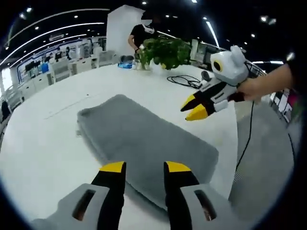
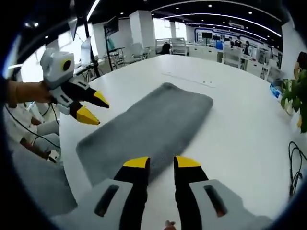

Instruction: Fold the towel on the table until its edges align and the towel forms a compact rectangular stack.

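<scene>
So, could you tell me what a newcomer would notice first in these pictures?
A grey towel lies flat and long on the white table, nothing gripping it. Both hand-held grippers hover open over it: the left near one end, the right by a long edge, each with yellow tips. Behind, a leafy plant stands at the table's far side, a black cable coiled beside it.

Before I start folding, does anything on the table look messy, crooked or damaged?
Nothing stands out. The grey towel lies flat and smooth on the white table, no spill or tear showing. Both tools, left and right, hover open, touching nothing. A loose black cable lies beyond the towel.
</scene>
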`<state>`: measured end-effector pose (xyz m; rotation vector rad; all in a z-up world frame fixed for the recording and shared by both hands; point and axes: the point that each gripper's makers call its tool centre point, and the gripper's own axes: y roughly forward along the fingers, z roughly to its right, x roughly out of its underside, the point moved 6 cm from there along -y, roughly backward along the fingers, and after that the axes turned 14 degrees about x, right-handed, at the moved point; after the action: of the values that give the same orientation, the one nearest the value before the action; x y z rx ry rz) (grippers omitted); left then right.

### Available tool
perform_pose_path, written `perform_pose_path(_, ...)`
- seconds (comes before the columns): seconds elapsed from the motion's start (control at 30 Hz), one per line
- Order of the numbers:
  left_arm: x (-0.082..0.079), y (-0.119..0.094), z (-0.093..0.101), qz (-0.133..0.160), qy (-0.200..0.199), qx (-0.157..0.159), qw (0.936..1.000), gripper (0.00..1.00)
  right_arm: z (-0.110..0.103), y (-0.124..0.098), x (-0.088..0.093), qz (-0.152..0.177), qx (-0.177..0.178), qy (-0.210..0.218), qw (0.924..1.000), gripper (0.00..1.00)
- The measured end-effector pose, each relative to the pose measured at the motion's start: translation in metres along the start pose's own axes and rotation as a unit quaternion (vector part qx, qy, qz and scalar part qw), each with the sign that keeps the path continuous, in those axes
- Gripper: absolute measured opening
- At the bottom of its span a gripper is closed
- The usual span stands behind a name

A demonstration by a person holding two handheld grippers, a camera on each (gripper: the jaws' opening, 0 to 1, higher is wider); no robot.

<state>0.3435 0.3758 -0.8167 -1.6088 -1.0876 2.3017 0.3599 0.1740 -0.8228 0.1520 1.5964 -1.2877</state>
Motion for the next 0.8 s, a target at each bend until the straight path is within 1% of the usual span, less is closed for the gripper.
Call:
perform_pose_path(0.07, 0.001, 0.001, 0.008, -0.006, 0.012, 0.0, 0.9999, 0.36, -0.003, -0.004, 0.004, -0.007, -0.003, -0.039, 0.9992, 0.24)
perform_pose_path(0.1, -0.002, 0.001, 0.011, 0.0, 0.026, -0.012, 0.9996, 0.35, -0.005, -0.007, 0.004, -0.002, -0.003, -0.07, 0.9975, 0.24)
perform_pose_path(0.13, -0.002, 0.001, 0.012, 0.001, 0.029, -0.015, 0.9995, 0.35, -0.008, -0.009, 0.003, 0.004, -0.009, -0.086, 0.9962, 0.25)
perform_pose_path(0.2, -0.004, 0.002, 0.02, 0.005, 0.039, -0.015, 0.9991, 0.35, -0.012, -0.013, 0.001, 0.013, -0.019, -0.103, 0.9944, 0.25)
perform_pose_path(0.27, -0.005, 0.003, 0.024, 0.003, 0.047, -0.014, 0.9988, 0.35, -0.016, -0.015, 0.001, 0.014, -0.03, -0.111, 0.9933, 0.26)
perform_pose_path(0.33, -0.002, 0.007, 0.033, -0.016, 0.066, 0.003, 0.9977, 0.35, -0.023, -0.018, 0.003, 0.021, -0.045, -0.136, 0.9894, 0.26)
perform_pose_path(0.37, 0.0, 0.008, 0.035, -0.019, 0.069, 0.006, 0.9974, 0.35, -0.026, -0.018, 0.005, 0.021, -0.049, -0.137, 0.9892, 0.26)
perform_pose_path(0.5, 0.017, 0.011, 0.044, -0.049, 0.068, 0.032, 0.9959, 0.34, -0.044, -0.022, 0.015, 0.019, -0.078, -0.159, 0.984, 0.26)
perform_pose_path(0.6, 0.027, 0.013, 0.051, -0.068, 0.072, 0.055, 0.9935, 0.34, -0.056, -0.025, 0.024, 0.014, -0.094, -0.165, 0.9817, 0.25)
perform_pose_path(0.63, 0.03, 0.014, 0.053, -0.073, 0.074, 0.058, 0.9928, 0.34, -0.059, -0.025, 0.025, 0.013, -0.097, -0.168, 0.9809, 0.25)
perform_pose_path(0.73, 0.04, 0.018, 0.056, -0.104, 0.099, 0.061, 0.9878, 0.34, -0.068, -0.027, 0.032, 0.011, -0.107, -0.183, 0.9772, 0.24)
perform_pose_path(0.8, 0.043, 0.02, 0.057, -0.106, 0.099, 0.062, 0.9874, 0.34, -0.074, -0.029, 0.035, 0.01, -0.11, -0.186, 0.9763, 0.24)
